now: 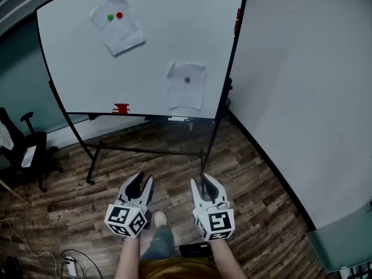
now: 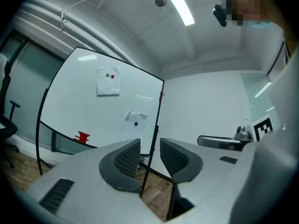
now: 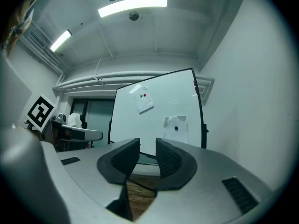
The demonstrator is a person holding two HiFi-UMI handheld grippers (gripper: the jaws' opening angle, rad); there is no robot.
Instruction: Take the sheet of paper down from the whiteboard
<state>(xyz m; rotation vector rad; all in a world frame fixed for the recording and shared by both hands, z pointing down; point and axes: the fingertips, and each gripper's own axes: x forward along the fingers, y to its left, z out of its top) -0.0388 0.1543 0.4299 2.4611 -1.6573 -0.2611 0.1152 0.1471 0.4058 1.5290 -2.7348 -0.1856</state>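
Sheet of paper [image 1: 186,85] on whiteboard [image 1: 75,57], second sheet [image 1: 116,23] upper left; left gripper [image 1: 145,179], right gripper [image 1: 201,181] jaws apart, empty.

Glossy whiteboard [image 1: 75,57], creased paper sheet [image 1: 186,96], wood-grain floor [image 1: 250,179]
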